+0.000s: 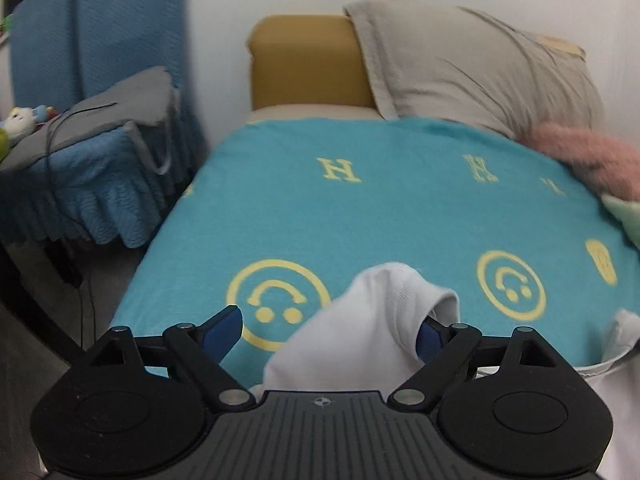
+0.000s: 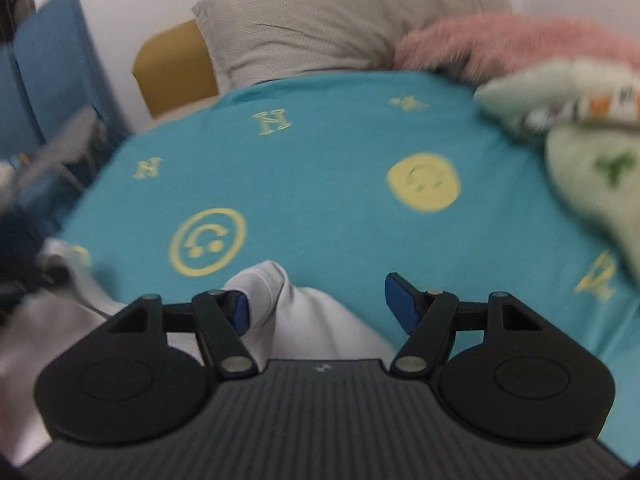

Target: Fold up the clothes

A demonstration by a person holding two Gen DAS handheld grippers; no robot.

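Observation:
A white garment (image 1: 360,340) lies on the near edge of a teal bed cover (image 1: 380,208) with yellow smiley faces. In the left wrist view its bunched fold rises between the fingers of my left gripper (image 1: 332,330), whose jaws stand wide apart around it. In the right wrist view the garment (image 2: 304,320) lies between the fingers of my right gripper (image 2: 320,300), which is also open, the cloth bunched against the left finger (image 2: 240,310). Neither gripper pinches the cloth.
A beige pillow (image 1: 472,68) leans on a mustard headboard (image 1: 308,60). A pink fluffy cloth (image 2: 512,44) and pale green bedding (image 2: 592,152) lie at the bed's right. A chair with a blue cover (image 1: 100,120) stands left of the bed.

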